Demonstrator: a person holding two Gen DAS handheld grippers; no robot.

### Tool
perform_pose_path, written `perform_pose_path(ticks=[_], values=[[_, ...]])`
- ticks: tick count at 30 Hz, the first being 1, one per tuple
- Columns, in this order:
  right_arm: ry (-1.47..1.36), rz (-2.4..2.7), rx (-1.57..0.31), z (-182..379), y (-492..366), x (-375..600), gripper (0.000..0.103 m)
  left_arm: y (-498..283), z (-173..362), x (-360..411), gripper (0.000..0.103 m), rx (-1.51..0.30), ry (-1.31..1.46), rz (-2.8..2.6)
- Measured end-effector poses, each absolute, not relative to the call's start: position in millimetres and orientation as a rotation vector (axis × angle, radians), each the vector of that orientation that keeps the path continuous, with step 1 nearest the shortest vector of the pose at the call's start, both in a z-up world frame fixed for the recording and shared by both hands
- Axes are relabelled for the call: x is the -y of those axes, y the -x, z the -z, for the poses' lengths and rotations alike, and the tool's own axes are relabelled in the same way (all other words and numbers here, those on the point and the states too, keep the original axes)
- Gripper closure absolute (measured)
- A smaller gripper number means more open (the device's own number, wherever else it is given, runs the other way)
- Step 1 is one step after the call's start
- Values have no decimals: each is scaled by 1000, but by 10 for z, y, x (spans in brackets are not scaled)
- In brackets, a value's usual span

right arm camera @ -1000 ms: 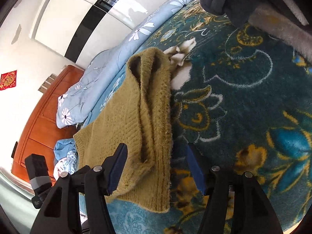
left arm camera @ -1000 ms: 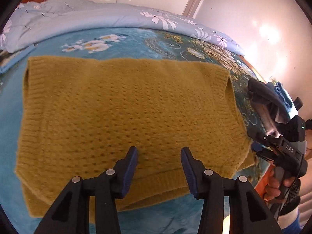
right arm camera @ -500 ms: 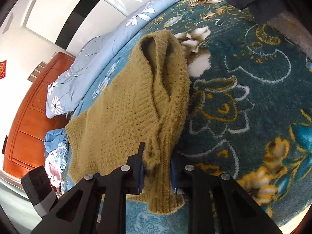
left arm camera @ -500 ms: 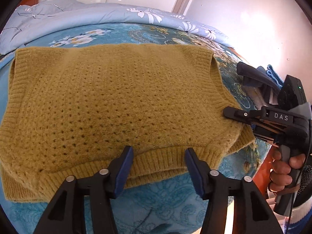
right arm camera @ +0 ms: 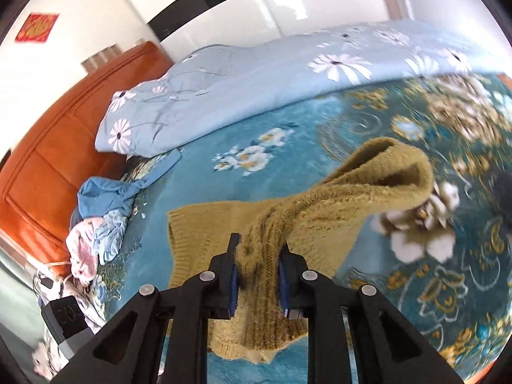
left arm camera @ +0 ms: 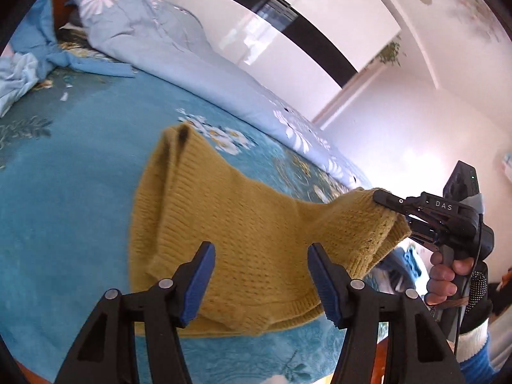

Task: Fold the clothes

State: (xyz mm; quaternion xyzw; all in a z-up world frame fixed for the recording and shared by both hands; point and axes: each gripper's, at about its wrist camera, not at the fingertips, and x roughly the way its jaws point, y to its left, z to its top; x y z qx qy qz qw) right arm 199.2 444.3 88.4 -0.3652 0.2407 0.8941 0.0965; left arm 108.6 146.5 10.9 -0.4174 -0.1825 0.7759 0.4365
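A mustard-yellow knitted sweater (left arm camera: 243,224) lies on the blue floral bedspread (left arm camera: 64,198). Its right corner is lifted off the bed by my right gripper (left arm camera: 388,206), which is shut on the knit. The right wrist view has the sweater (right arm camera: 320,211) bunched between the blue pads of that right gripper (right arm camera: 257,256), with the rest hanging down toward the bed. My left gripper (left arm camera: 260,275) stands open just above the sweater's near hem, nothing between its fingers.
A light blue daisy-print quilt (right arm camera: 256,76) is heaped along the far side of the bed. Crumpled blue and pink clothes (right arm camera: 96,220) lie by the orange headboard (right arm camera: 48,147). A person's hand (left arm camera: 448,275) holds the right gripper's handle. White walls stand behind.
My right gripper shut on the sweater's right edge and raised it off the bed. The left gripper stayed open and tilted upward, away from the flat sweater.
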Motion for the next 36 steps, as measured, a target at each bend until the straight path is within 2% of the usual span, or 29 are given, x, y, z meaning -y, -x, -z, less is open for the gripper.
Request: perform_pose_path(ticks=[5,11,15,20,23,26,30,32,36], values=[[1276,-2777,-433,-720,-1426,-3563,82,-910,84,-1116,39,566,1094,-1960],[1601,-2768,-255,-55,-1082,-2780,82,-699,316,-698,39,703,1160,-1990],[1682,-2706,-225,170,-987,-2650,81,-608,422,-538,39,764,1182,-1985],[1702,-2786,-200,94,-1041,-2510,67,-463,326,-627,39,730,1162,-1959],[1677,-2877,-253,20,-1152,-2530,67,-351,213,-768,35,681,1142,-1920],[1532,-2886,-325,-96,-1391,-2817,67,-158,95,-1112,29,518,1136,-1919],[1342,-2790,-533,-109,-1824,-3450,64,128,-31,-1601,26,289,1125,-1916],[1250,-2704,-660,0,-2066,-3773,54,295,10,-1837,26,192,1168,-1927],[1170,-2577,-962,310,-2487,-4280,53,437,221,-2138,26,-16,1224,-1953]])
